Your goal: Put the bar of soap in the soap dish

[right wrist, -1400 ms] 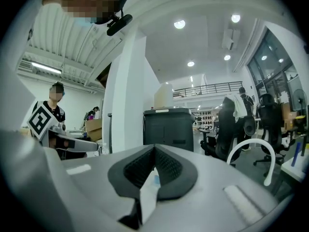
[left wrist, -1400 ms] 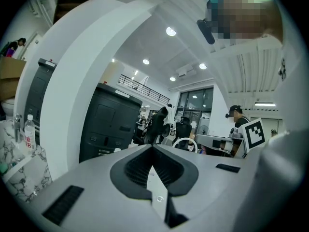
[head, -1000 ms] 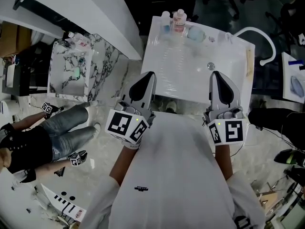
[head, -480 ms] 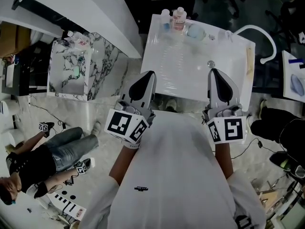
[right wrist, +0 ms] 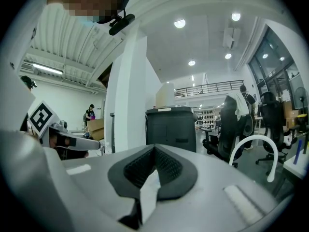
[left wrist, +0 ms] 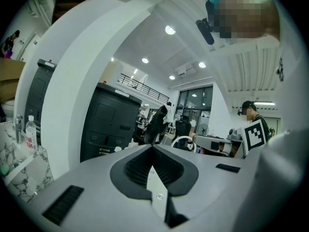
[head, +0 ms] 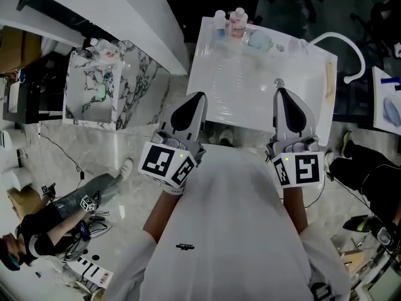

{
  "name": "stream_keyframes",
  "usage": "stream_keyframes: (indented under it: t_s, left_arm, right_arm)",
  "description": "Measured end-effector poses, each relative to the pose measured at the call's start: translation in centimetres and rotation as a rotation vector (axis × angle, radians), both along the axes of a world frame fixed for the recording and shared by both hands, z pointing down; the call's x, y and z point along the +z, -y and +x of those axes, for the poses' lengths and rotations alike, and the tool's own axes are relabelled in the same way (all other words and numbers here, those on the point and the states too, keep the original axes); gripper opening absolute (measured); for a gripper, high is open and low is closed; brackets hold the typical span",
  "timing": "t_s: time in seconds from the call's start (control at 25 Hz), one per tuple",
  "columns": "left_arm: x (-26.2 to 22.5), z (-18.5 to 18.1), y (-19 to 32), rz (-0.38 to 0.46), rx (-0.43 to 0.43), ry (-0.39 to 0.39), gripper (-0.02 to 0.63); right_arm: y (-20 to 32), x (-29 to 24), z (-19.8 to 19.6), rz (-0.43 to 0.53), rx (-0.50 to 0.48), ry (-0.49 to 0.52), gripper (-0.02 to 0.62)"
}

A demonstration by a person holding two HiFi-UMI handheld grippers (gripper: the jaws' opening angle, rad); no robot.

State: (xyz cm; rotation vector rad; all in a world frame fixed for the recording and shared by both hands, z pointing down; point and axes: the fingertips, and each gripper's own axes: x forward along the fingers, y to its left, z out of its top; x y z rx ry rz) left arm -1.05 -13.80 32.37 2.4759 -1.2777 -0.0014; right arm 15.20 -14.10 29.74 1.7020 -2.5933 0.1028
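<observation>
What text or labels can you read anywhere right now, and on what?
None reads clearly.
Pink-label bottle, head view: print too small.
Clear bottle, left gripper view: red print, blurred.
Shirt: small dark mark, unreadable.
Marker cubes: square patterns only, no words.

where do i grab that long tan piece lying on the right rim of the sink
Probably across its narrow width near the middle, from above with the right gripper: the long tan piece lies flat along the sink rim, so its long edges are the faces to pinch.
</observation>
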Motion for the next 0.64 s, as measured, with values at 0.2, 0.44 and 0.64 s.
stream_keyframes:
  t_s: [0.2,0.44,0.64]
  left_arm:
    - [-0.02,-0.11,-0.05,-0.001,-0.001,0.000,0.008]
    - [0.15,-0.35,-0.47,-0.004,-0.011,0.000,0.008]
    - [0.31,-0.42,-0.89,-0.011,-0.027,-0.018,0.008]
  right_arm:
    - [0.01,0.17,-0.28,-0.006,-0.005,0.000,0.012]
    - [-0.24,0.41,-0.40,-0.011,-0.012,-0.008,0.012]
    - [-0.36,0.62,-0.60,-0.022,-0.023,-0.023,0.012]
